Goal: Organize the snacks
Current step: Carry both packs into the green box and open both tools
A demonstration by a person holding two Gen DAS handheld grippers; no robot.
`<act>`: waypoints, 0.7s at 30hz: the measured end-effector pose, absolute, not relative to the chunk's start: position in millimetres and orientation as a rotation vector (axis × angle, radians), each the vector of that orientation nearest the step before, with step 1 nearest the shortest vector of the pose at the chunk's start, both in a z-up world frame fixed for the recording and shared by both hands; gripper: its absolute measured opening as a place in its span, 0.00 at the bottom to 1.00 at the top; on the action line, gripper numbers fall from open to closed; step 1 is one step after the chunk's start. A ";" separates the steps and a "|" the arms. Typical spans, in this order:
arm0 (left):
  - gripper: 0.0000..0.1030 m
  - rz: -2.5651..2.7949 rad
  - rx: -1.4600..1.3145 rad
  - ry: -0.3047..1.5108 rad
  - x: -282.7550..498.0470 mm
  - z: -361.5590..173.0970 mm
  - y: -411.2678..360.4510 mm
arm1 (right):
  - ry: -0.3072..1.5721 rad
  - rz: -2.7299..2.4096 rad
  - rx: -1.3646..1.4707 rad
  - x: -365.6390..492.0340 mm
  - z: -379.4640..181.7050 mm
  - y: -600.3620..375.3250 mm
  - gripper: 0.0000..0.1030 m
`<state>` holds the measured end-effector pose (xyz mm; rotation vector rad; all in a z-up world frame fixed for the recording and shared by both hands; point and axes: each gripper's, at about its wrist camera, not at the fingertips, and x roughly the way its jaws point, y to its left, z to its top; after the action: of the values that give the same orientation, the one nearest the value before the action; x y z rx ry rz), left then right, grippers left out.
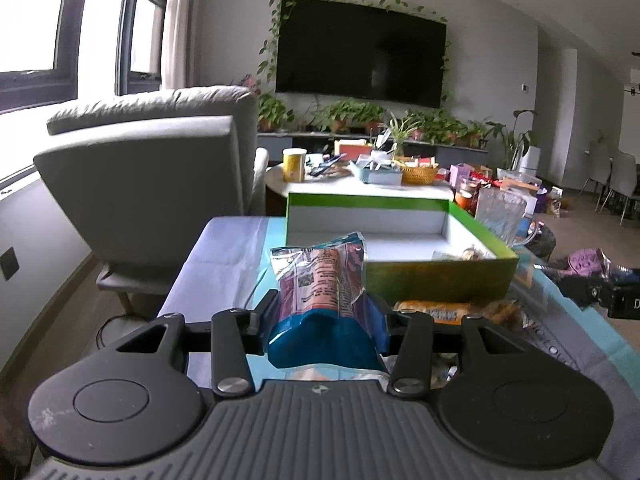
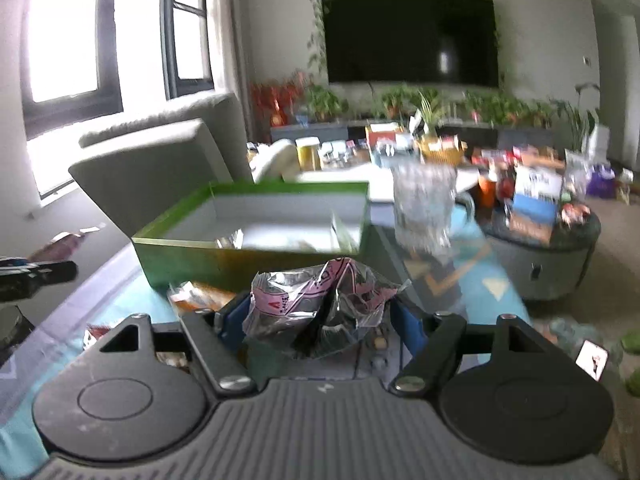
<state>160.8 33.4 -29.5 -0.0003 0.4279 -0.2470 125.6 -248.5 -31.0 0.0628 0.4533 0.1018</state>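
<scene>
1. The left gripper (image 1: 325,312) has its fingers clenched on a blue-and-purple snack packet (image 1: 320,284). The packet's long axis runs forward along the fingers, and its sealed far end points at the green box (image 1: 436,280).
2. The box sits open on the surface (image 1: 224,256), straight ahead of and just beyond the left packet's tip. Its near wall stands between packet and interior.
3. The right gripper (image 2: 320,316) grips a crumpled silver-and-pink wrapper (image 2: 320,304), fingers closed against its sides. The view is blurred, so the wrapper's print is unreadable.
4. From the right side the box (image 2: 248,256) lies ahead and slightly left, near the wrapper.
5. Judging by this, each hand needs a forward carry over the near wall; both look about equally close.
6. An orange snack (image 1: 432,310) lies on the surface just before the box wall.
</scene>
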 end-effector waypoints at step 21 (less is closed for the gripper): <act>0.42 -0.332 0.072 0.352 248.4 -8.2 -16.4 | 0.342 0.151 0.038 198.4 -13.7 -223.2 0.59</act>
<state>248.4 -16.4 -8.2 0.0720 0.3520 -0.3316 198.4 -223.2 -13.7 0.0378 0.3421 0.1511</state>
